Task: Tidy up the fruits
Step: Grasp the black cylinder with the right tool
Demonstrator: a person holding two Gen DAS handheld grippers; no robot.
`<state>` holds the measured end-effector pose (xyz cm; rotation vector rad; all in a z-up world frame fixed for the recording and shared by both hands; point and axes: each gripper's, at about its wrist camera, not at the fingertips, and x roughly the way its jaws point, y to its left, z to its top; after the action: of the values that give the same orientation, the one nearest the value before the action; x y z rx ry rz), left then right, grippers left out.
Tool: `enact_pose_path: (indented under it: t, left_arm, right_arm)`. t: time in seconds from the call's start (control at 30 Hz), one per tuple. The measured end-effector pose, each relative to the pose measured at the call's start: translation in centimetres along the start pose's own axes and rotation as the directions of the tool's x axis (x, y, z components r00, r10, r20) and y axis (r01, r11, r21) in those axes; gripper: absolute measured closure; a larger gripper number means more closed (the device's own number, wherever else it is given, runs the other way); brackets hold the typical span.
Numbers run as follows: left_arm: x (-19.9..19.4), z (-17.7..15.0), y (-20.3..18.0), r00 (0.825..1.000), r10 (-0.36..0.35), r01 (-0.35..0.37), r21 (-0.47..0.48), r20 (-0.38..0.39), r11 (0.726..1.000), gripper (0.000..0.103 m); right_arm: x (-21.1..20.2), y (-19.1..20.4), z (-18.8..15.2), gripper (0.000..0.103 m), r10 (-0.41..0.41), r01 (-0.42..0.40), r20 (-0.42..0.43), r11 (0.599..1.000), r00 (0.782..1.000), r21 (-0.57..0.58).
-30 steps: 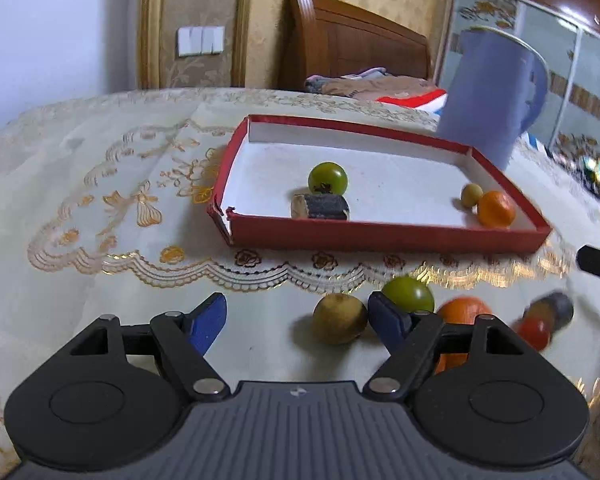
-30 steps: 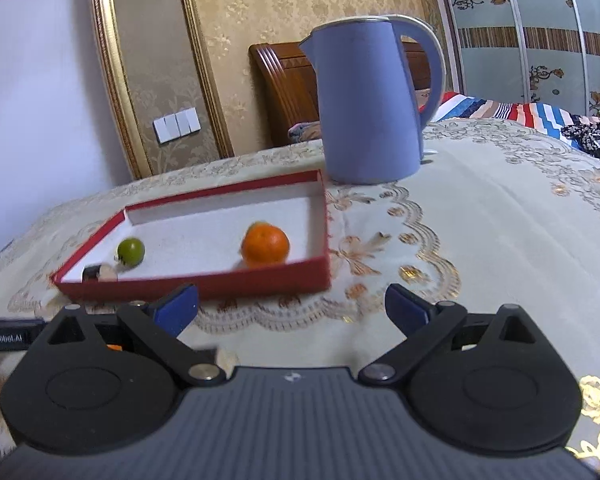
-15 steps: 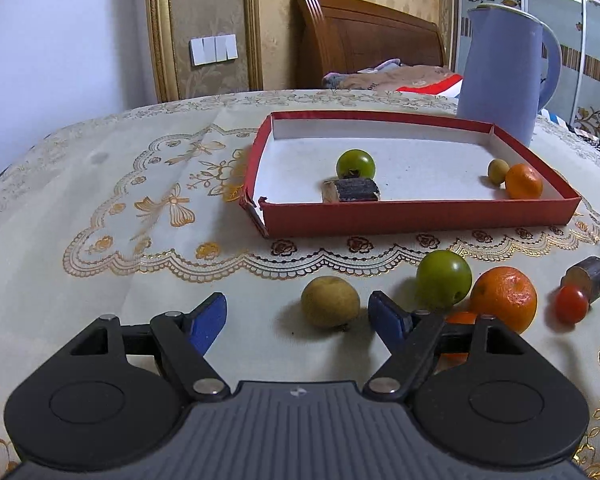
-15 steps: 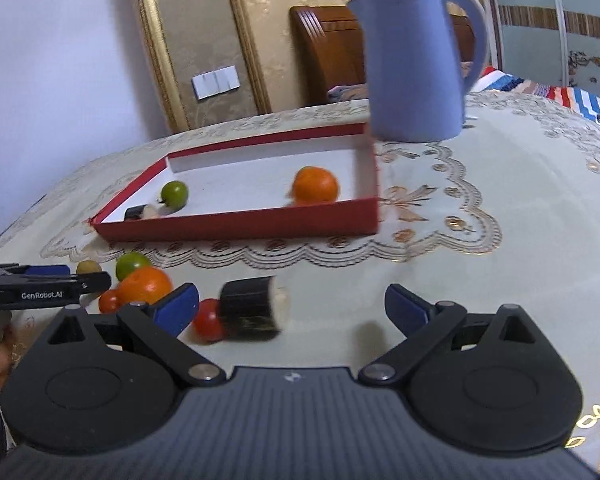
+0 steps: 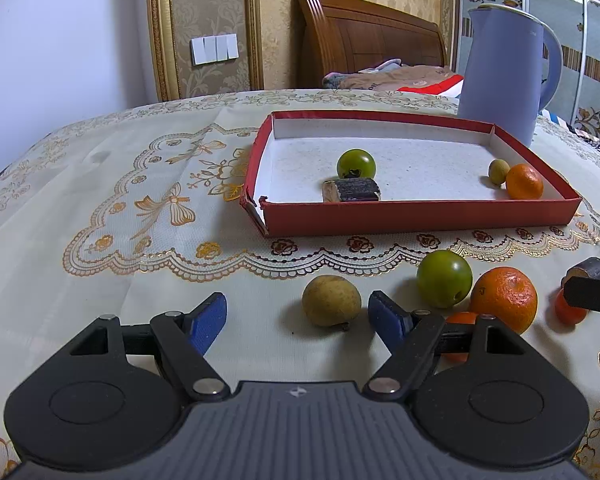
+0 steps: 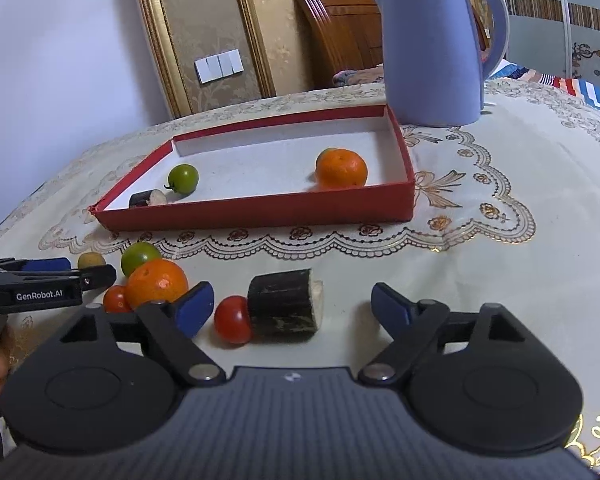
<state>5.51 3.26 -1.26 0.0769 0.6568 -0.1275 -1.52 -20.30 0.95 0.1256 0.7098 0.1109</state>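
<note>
Cream embroidered tablecloth (image 5: 100,184), bedroom behind, red tray (image 5: 420,216) holding green fruit (image 5: 356,163), orange (image 5: 524,181), my left tongs (image 5: 298,316) gaping empty, right tongs (image 6: 292,306) just narrowing, gripping nothing.

Both wrist views (low, close) share tray (image 5: 420,216).

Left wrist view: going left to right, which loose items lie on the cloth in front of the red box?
Yellowish-brown fruit → green fruit → large orange → red tomato, partly behind the right gripper's finger.

Right tool (image 6: 292,306), jaws just closing, brackets dark cylinder chunk (image 6: 284,306) touching red tomato (image 6: 233,325).
</note>
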Motion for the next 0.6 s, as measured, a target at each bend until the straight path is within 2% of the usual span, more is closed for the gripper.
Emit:
enact_pose_path:
  t: [0.27, 0.43, 0.6]
  left_arm:
    - [0.01, 0.00, -0.01, 1.000, 0.000, 0.000, 0.000, 0.000, 1.000, 0.025]
    - [0.01, -0.01, 0.01, 1.000, -0.001, 0.001, -0.001, 0.000, 1.000, 0.025]
    - [0.02, -0.02, 0.00, 1.000, 0.000, 0.000, 0.000, 0.000, 1.000, 0.025]
  right_arm:
    - [0.07, -0.01, 0.02, 0.035, 0.011, -0.012, 0.003, 1.000, 1.000, 0.012]
    - [-0.07, 0.42, 0.04, 0.052, 0.036, -0.036, 0.002, 0.999, 0.999, 0.007]
    - [-0.52, 0.14, 0.19, 0.056, 0.038, -0.039, 0.010, 0.999, 0.999, 0.023]
